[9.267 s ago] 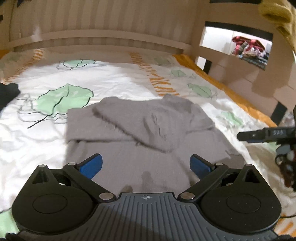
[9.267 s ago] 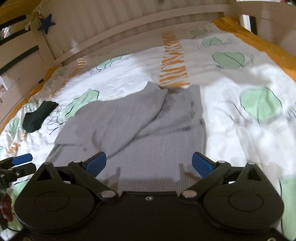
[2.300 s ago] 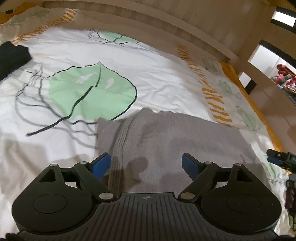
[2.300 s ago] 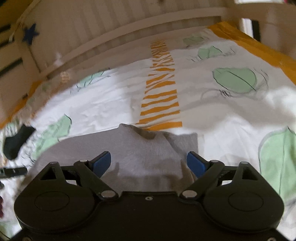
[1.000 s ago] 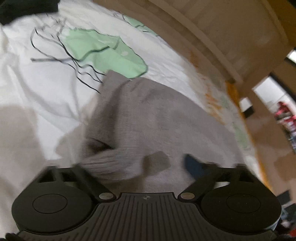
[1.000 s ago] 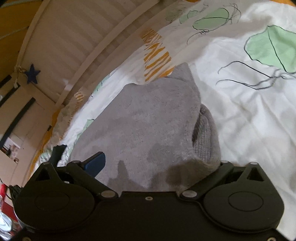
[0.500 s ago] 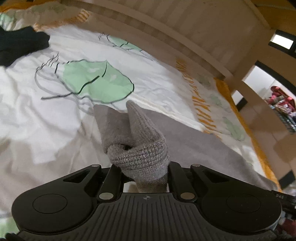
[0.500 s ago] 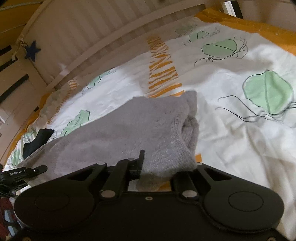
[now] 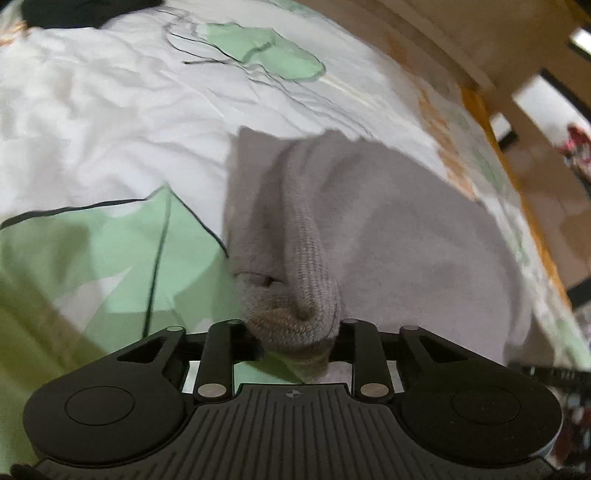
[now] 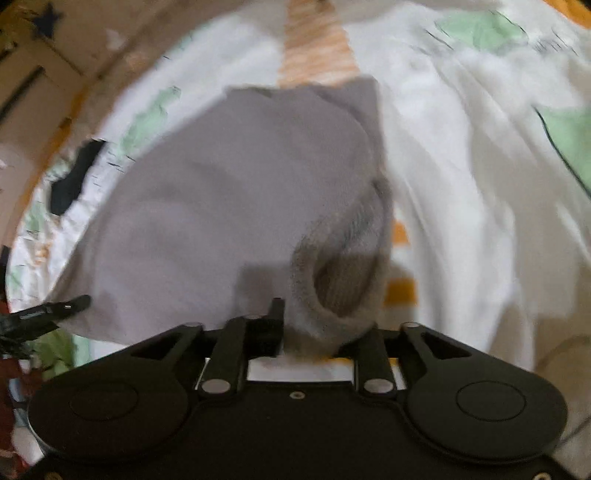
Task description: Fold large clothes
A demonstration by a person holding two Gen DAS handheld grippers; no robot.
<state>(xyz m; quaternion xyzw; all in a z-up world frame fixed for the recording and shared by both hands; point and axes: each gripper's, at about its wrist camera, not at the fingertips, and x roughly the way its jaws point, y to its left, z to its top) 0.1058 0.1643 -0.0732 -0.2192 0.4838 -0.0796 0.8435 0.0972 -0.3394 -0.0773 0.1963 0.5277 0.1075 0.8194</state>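
A grey knit sweater (image 9: 406, 240) lies on a white bedspread with green leaf prints (image 9: 92, 110). My left gripper (image 9: 293, 332) is shut on a bunched ribbed corner of the sweater, which hides the fingertips. The sweater also shows in the right wrist view (image 10: 221, 192). My right gripper (image 10: 310, 332) is shut on its other bunched corner. Both corners are lifted and the cloth stretches between them and the far edge. The right wrist view is blurred.
A dark garment lies on the bed at the far left (image 10: 74, 177) and at the top of the left wrist view (image 9: 74, 11). A wooden slatted bed frame (image 9: 480, 55) runs along the far side. The other gripper's tip shows at the left edge (image 10: 48, 310).
Both grippers closed on the sweater's far corners about a second ago. Since half a second ago they have pulled the lifted edge toward me, and the views tilt down at the bed.
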